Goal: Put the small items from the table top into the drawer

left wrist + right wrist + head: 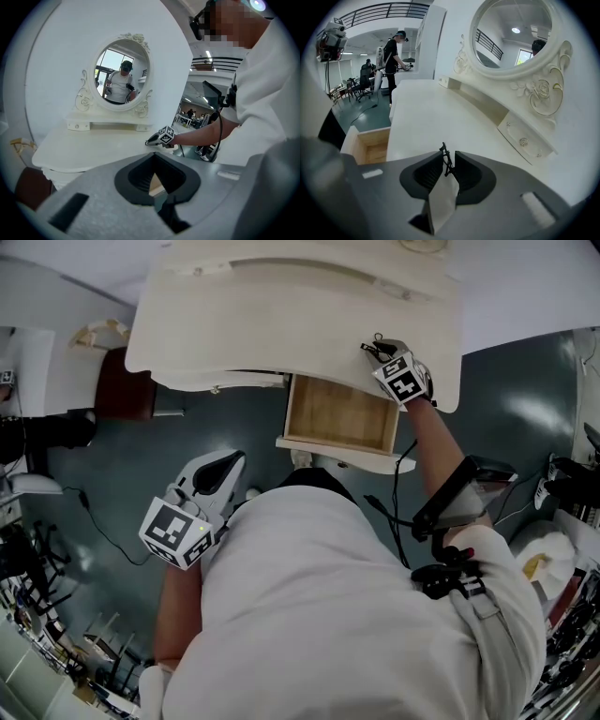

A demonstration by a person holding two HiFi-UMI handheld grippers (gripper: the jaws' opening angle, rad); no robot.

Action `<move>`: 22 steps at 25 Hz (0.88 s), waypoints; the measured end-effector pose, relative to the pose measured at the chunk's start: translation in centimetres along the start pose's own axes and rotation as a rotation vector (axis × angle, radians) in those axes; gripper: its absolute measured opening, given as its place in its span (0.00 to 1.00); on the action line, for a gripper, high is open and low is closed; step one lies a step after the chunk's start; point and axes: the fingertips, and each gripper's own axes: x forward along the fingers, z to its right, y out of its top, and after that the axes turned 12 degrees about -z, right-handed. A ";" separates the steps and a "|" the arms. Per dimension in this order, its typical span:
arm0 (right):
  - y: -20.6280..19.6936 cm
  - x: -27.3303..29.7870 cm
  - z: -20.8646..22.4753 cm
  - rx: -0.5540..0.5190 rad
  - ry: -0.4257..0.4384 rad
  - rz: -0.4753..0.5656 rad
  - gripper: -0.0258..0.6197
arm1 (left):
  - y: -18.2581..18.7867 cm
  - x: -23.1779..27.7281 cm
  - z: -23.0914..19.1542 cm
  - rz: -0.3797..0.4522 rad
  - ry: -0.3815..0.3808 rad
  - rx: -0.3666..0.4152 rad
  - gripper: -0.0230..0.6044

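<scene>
Head view: I see the right gripper [371,350] lying over the right end of the white table top [281,315]. A small black clip [376,339] shows at its tips. The wooden drawer [342,413] is pulled open just below that edge of the table, near the gripper but not under it. The left gripper [228,463] hangs low over the dark floor [112,484], well apart from the table. Its tips look pressed together.

Left gripper view: the left gripper's [155,159] jaws are together and nothing is held between them. Only a sliver of tan wood shows through the notch behind the pads. Beyond them I see the table top [93,145] and the oval mirror [123,75]. The right gripper [149,142] rests at the table's near edge.

Right gripper view: the right gripper's [446,157] jaws are pinched on the small black clip [444,149]. It is a thin wire piece standing upright, and its end sticks out past the tips. The clip is above the table top [436,117]. The open drawer [370,145] lies to the left and the mirror [513,37] to the upper right.
</scene>
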 end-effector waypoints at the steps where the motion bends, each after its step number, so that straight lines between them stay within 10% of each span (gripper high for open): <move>1: 0.0 0.1 0.0 -0.005 0.000 -0.005 0.16 | 0.0 0.0 -0.1 0.001 0.002 -0.002 0.04; 22: 0.3 -3.7 -2.1 -0.021 -0.077 0.002 0.08 | -1.6 -2.2 0.6 0.021 -0.037 0.027 0.04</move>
